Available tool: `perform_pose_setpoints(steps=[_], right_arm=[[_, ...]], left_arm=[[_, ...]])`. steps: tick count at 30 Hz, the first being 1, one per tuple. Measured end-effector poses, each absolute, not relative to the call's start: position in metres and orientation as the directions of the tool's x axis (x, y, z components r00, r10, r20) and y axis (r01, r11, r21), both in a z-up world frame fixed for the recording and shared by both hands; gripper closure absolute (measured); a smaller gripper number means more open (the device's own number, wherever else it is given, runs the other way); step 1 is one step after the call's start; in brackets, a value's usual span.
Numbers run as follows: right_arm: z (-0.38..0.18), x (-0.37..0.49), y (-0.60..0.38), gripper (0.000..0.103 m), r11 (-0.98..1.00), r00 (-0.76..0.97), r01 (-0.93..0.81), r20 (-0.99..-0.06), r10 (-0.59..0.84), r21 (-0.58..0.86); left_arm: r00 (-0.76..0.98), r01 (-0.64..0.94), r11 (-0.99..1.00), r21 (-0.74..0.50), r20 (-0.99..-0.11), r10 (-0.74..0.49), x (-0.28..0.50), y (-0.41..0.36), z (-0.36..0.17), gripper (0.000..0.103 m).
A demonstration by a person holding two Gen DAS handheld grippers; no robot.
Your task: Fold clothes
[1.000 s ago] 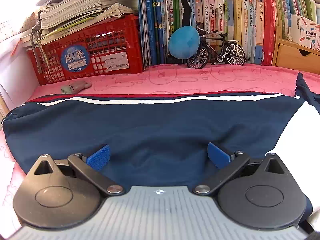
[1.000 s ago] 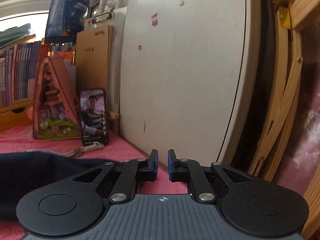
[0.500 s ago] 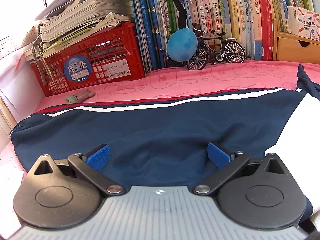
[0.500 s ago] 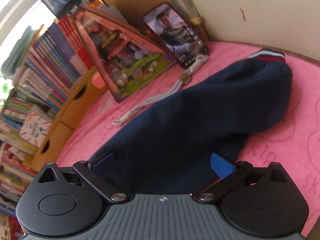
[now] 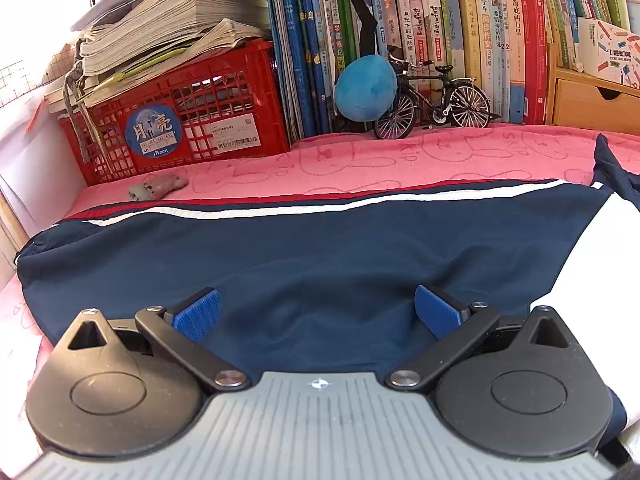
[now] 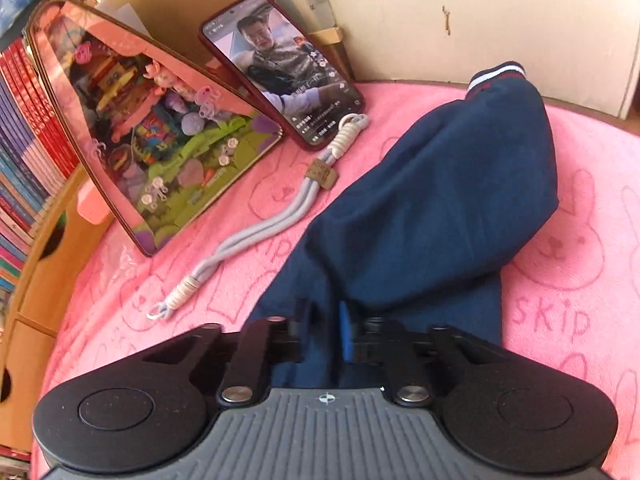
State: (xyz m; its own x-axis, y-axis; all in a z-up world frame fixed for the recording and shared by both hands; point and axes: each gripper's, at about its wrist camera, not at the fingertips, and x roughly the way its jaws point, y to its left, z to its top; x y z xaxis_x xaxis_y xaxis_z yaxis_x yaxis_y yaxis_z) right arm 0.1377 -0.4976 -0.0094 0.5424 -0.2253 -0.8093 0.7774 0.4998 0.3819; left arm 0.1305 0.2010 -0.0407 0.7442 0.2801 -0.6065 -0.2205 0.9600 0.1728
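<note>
Our right gripper (image 6: 324,334) pinches the navy sleeve (image 6: 448,200). Our left gripper (image 5: 318,312) hovers with fingers apart over the jacket (image 5: 320,252).

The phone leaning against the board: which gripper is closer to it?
Right. The right gripper, shut on the navy sleeve, has the phone just ahead; the left gripper faces bookshelves, phone unseen.

Sunlit pink bunny-print cloth (image 5: 360,160) before crowded books (image 5: 460,32), red crate (image 5: 180,120).

red crate (image 5: 192,120) – toy bicycle (image 5: 434,102), blue plush (image 5: 366,88), phone (image 6: 280,68), books (image 5: 460,32)
</note>
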Motion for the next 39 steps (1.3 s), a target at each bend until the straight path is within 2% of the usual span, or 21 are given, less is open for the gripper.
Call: perform_pose_setpoints(steps=[3, 5, 8, 9, 11, 13, 15, 16, 18, 20, 24, 28, 31, 33, 36, 39], right_arm=[[0.003, 0.128, -0.523, 0.095, 0.49, 0.69, 0.667, -0.713, -0.123, 0.561], [0.025, 0.107, -0.537, 0.095, 0.508, 0.837, 0.505, -0.539, -0.092, 0.698], [0.063, 0.054, -0.553, 0.095, 0.616, 0.945, 0.327, -0.249, -0.212, 0.717], [0.073, 0.035, -0.56, 0.094, 0.65, 0.949, 0.312, -0.188, -0.255, 0.693], [0.08, 0.017, -0.571, 0.086, 0.704, 0.923, 0.385, -0.237, -0.303, 0.597], [0.076, 0.019, -0.57, 0.066, 0.796, 0.89, 0.434, -0.337, -0.307, 0.422], [0.064, 0.031, -0.557, 0.024, 0.894, 0.85, 0.407, -0.437, -0.296, 0.186], [0.055, 0.041, -0.546, 0.02, 0.929, 0.82, 0.363, -0.497, -0.283, 0.069], [0.038, 0.054, -0.53, 0.011, 0.941, 0.767, 0.337, -0.573, -0.289, -0.023], [0.022, 0.069, -0.538, 0.0, 0.925, 0.711, 0.377, -0.657, -0.252, 0.054], [-0.013, 0.098, -0.571, 0.0, 0.746, 0.566, 0.591, -0.816, -0.113, 0.307], [-0.031, 0.113, -0.58, 0.0, 0.5, 0.49, 0.782, -0.863, -0.125, 0.372], [-0.029, 0.116, -0.585, 0.0, 0.363, 0.487, 0.836, -0.861, -0.146, 0.412], [-0.024, 0.124, -0.586, 0.0, 0.352, 0.478, 0.846, -0.863, -0.166, 0.401], [-0.026, 0.144, -0.583, 0.0, 0.382, 0.39, 0.878, -0.894, -0.223, 0.288], [-0.035, 0.149, -0.578, 0.0, 0.392, 0.358, 0.888, -0.897, -0.26, 0.241]], left_arm=[[0.744, -0.22, 0.961, 0.165, -0.609, 0.275, 0.131, 0.203, -0.041, 0.0], [0.744, -0.22, 0.963, 0.157, -0.612, 0.269, 0.131, 0.204, -0.041, 0.0], [0.744, -0.22, 0.963, 0.156, -0.612, 0.269, 0.131, 0.203, -0.041, 0.0], [0.744, -0.22, 0.962, 0.162, -0.61, 0.272, 0.131, 0.202, -0.041, 0.0], [0.745, -0.219, 0.961, 0.17, -0.607, 0.278, 0.13, 0.201, -0.041, 0.0], [0.744, -0.219, 0.961, 0.166, -0.609, 0.275, 0.131, 0.202, -0.041, 0.0], [0.744, -0.219, 0.962, 0.165, -0.609, 0.274, 0.131, 0.202, -0.041, 0.0], [0.744, -0.219, 0.961, 0.167, -0.608, 0.275, 0.131, 0.202, -0.041, 0.0], [0.745, -0.219, 0.96, 0.176, -0.605, 0.281, 0.131, 0.2, -0.04, 0.0], [0.746, -0.218, 0.958, 0.186, -0.602, 0.286, 0.131, 0.2, -0.04, 0.0], [0.746, -0.217, 0.957, 0.192, -0.6, 0.289, 0.131, 0.199, -0.04, 0.0], [0.747, -0.218, 0.955, 0.203, -0.595, 0.297, 0.13, 0.198, -0.04, 0.0], [0.747, -0.218, 0.952, 0.217, -0.59, 0.306, 0.13, 0.196, -0.041, 0.0], [0.747, -0.218, 0.951, 0.22, -0.589, 0.307, 0.13, 0.196, -0.04, 0.0], [0.747, -0.218, 0.952, 0.214, -0.591, 0.304, 0.13, 0.196, -0.04, 0.0], [0.747, -0.218, 0.951, 0.22, -0.589, 0.308, 0.13, 0.195, -0.04, 0.0]])
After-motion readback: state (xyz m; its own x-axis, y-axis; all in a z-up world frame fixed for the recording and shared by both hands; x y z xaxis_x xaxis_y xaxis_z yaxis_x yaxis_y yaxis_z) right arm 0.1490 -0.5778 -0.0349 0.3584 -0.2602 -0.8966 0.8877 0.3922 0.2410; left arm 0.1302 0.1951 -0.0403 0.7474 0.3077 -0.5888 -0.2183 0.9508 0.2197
